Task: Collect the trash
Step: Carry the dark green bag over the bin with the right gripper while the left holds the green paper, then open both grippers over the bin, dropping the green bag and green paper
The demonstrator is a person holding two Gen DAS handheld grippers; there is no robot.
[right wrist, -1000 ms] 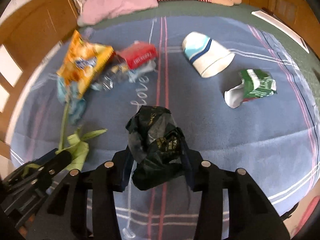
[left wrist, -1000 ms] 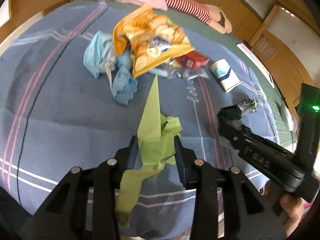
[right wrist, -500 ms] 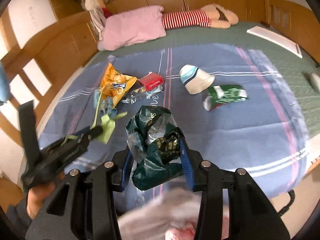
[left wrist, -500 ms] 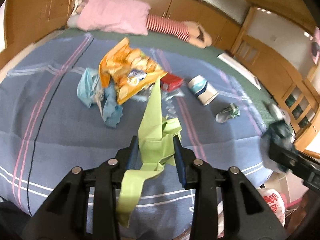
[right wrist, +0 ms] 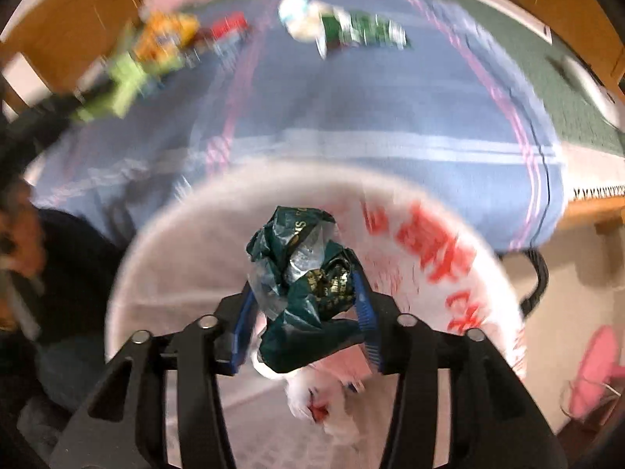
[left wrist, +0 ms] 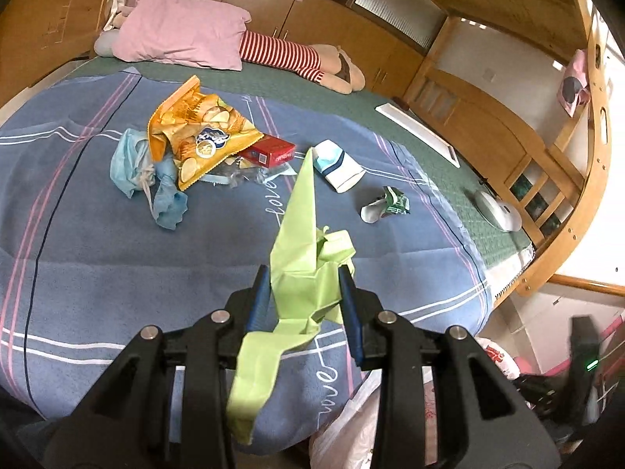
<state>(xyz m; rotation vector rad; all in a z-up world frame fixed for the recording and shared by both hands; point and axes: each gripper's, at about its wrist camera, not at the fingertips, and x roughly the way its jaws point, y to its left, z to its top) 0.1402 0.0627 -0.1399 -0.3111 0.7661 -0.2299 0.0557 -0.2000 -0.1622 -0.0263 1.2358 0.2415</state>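
Note:
My left gripper [left wrist: 304, 293] is shut on a crumpled green paper [left wrist: 300, 258] and holds it above the blue bedspread [left wrist: 97, 242]. My right gripper [right wrist: 302, 293] is shut on a dark green crumpled wrapper [right wrist: 304, 273] and holds it over the open mouth of a white plastic bag with red print [right wrist: 429, 250] beside the bed. The bag also shows in the left wrist view [left wrist: 496, 355]. On the bedspread lie an orange chip bag [left wrist: 195, 136], a red box [left wrist: 269, 152], blue masks [left wrist: 148, 176], a paper cup [left wrist: 340, 168] and a green-white wrapper [left wrist: 386, 207].
A pink pillow [left wrist: 183, 31] and a striped stuffed toy [left wrist: 297, 58] lie at the head of the bed. A white mouse [left wrist: 500, 211] sits near the right edge. Wooden bed frame [left wrist: 562, 179] and cabinets surround the bed. The right wrist view is motion-blurred.
My right gripper has swung off the bed with the dark wrapper to above the white bag. My left gripper has risen and drawn back with the green paper.

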